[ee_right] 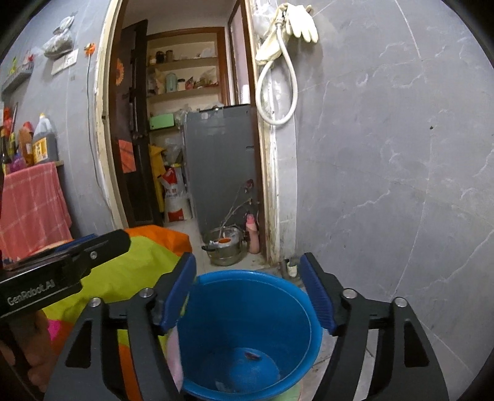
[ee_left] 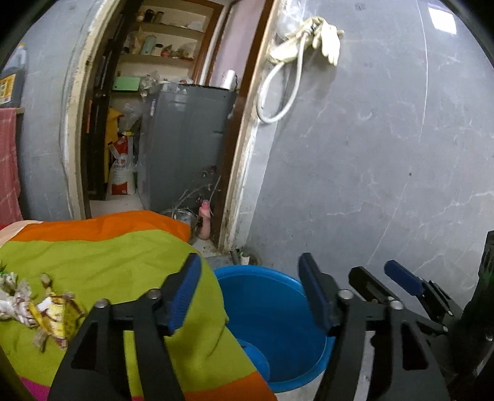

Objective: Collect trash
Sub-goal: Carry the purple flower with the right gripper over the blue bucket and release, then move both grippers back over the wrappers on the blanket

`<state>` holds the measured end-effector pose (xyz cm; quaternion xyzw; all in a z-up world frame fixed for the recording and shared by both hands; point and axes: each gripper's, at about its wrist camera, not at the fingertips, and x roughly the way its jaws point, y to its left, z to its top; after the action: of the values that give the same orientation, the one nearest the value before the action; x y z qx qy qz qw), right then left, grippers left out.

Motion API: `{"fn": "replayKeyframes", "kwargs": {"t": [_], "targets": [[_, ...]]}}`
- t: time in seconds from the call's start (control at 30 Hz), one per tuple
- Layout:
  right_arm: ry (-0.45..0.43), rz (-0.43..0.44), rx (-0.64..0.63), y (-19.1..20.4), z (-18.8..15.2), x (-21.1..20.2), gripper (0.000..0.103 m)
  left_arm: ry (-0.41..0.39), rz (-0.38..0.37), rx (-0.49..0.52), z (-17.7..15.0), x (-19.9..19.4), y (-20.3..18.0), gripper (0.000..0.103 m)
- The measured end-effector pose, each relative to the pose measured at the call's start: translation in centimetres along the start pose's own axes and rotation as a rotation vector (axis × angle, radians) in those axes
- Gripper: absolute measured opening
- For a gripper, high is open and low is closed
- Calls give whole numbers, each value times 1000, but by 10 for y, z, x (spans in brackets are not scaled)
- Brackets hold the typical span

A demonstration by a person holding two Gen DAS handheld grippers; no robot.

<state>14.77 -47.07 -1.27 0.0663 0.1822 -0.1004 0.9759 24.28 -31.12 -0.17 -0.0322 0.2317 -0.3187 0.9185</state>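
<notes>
Wrappers (ee_left: 40, 311) sit crumpled at far left on the striped cloth (ee_left: 123, 256), green band, orange bands above and below; they lie apart from both claws, untouched. Pink checked towel (ee_right: 31, 203) hangs further left with bottles (ee_right: 43, 142) on the ledge above it. Left gripper (ee_left: 250, 293) comes next: jaws spread wide, nothing between the blue pads (ee_left: 185, 293), left pad over the cloth edge, right pad over the bucket. Blue bucket (ee_left: 321, 348) stands on the floor just beside the cloth's edge, against the grey marbled wall (ee_left: 386, 154). Right gripper (ee_right: 248, 293) hangs directly over the bucket mouth, jaws also apart, pads gripping nothing. A pale pink scrap (ee_right: 174, 357) shows just below its left finger at the bucket's near rim; cannot tell whether it touches the finger. Small dark bit of trash (ee_right: 253, 354) lies on the bucket floor, and a pale piece (ee_right: 222, 385) near the front wall. Behind, through the doorway: grey cabinet (ee_right: 222, 160), shelves (ee_right: 185, 77) with jars, white and red sack (ee_right: 176, 197), metal pot (ee_right: 225, 246) and pink bottle (ee_right: 253, 234) on the floor by the door frame. White hose (ee_right: 278, 89) and pale gloves (ee_right: 301, 21) hang on the wall to the right of the door.
</notes>
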Motion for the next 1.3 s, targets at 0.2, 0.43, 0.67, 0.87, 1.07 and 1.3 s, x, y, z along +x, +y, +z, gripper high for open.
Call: {"fn": "replayKeyframes", "kwargs": {"t": [0.2, 0.43, 0.67, 0.87, 1.07, 1.3], "targets": [[-74, 18, 13, 16, 18, -31, 89, -67, 41, -6, 9, -51, 19, 87], [-153, 97, 24, 55, 40, -66, 103, -150, 139, -40, 17, -125, 63, 99], [-208, 196, 18, 113, 44, -91, 103, -208, 255, -66, 11, -193, 106, 101], [-245, 268, 5, 159, 43, -103, 103, -257, 366, -62, -1, -246, 136, 101], [-217, 340, -39, 205, 33, -97, 103, -248, 486, -88, -22, -275, 167, 101], [-131, 370, -105, 238, 12, -70, 103, -163, 545, -126, -46, -266, 203, 101]]}}
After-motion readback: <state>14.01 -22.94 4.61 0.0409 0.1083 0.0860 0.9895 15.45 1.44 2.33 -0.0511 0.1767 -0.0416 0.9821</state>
